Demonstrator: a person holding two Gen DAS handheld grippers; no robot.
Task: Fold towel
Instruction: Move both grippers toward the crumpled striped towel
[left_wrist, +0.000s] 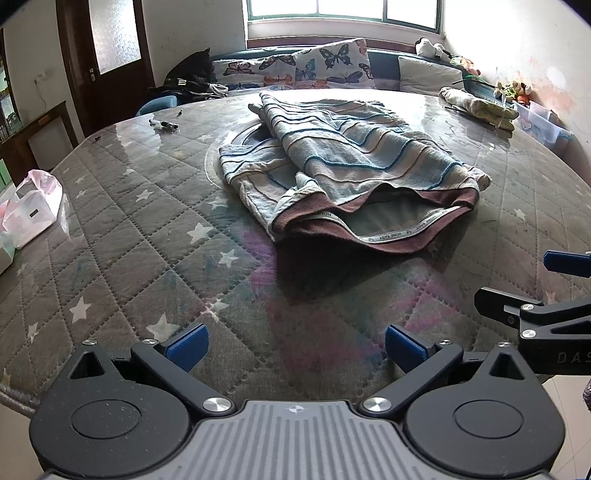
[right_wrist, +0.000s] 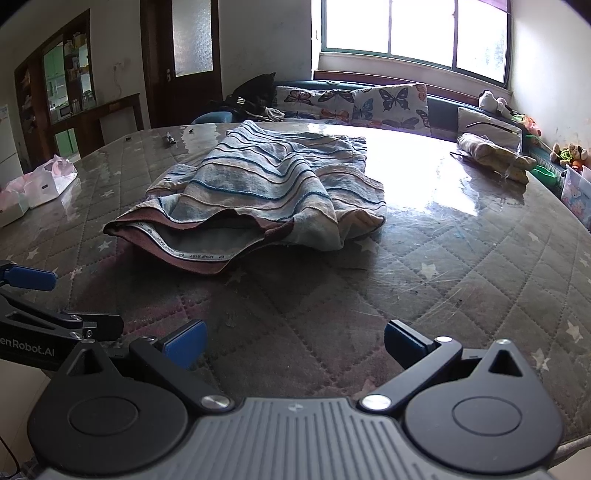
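A blue and beige striped towel (left_wrist: 343, 162) with a brown hem lies crumpled in a loose heap in the middle of the round table (left_wrist: 122, 236); in the right wrist view the towel (right_wrist: 269, 184) sits ahead and to the left. My left gripper (left_wrist: 295, 347) hovers open over the table's near edge, well short of the towel, nothing between its blue pads. My right gripper (right_wrist: 293, 343) is open too, at the same near edge, empty. Each gripper shows at the side of the other's view: the right gripper (left_wrist: 554, 280) and the left gripper (right_wrist: 33, 291).
The table has a quilted star-patterned cover under glass. A pink plastic bag with a box (left_wrist: 33, 210) sits at the left rim, pens (left_wrist: 164, 124) at the far left, a bundled cloth (left_wrist: 476, 105) at the far right. A cushioned bench (left_wrist: 314, 66) runs behind the table.
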